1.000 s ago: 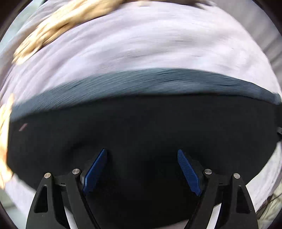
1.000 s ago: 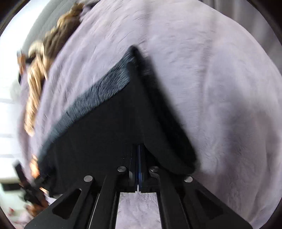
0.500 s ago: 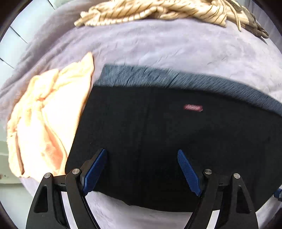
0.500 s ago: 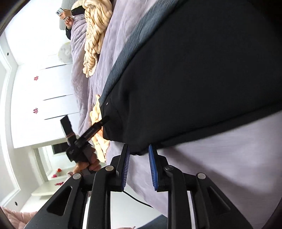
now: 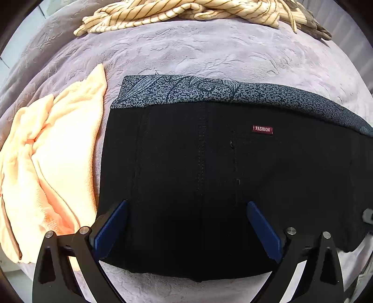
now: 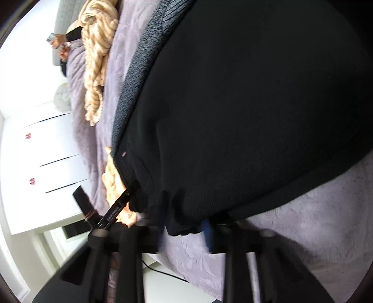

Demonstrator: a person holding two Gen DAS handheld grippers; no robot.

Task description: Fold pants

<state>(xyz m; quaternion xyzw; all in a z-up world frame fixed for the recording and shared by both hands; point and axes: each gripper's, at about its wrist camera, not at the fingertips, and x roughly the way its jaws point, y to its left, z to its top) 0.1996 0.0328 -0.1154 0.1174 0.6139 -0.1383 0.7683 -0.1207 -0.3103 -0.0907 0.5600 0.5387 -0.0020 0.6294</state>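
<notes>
The black pants [image 5: 209, 177] lie folded on the lilac bed cover, with a grey patterned waistband [image 5: 209, 89] at the far edge and a red "FASHION" tag [image 5: 262, 129]. My left gripper [image 5: 186, 229] is open and hovers over the near part of the pants, holding nothing. In the right wrist view the pants [image 6: 244, 105] fill the frame. My right gripper [image 6: 185, 229] is open at their near edge, blurred by motion, with nothing between the fingers.
A peach towel [image 5: 49, 163] lies crumpled just left of the pants. A striped cream blanket [image 5: 186, 9] lies along the far side of the bed cover [image 5: 209, 51]. White wardrobe doors [image 6: 42, 144] and the left gripper [image 6: 116, 207] show in the right wrist view.
My right gripper let go of the pants' edge and its jaws have opened wider. My left gripper drew back to the left; the towel and the pants' left edge came into view.
</notes>
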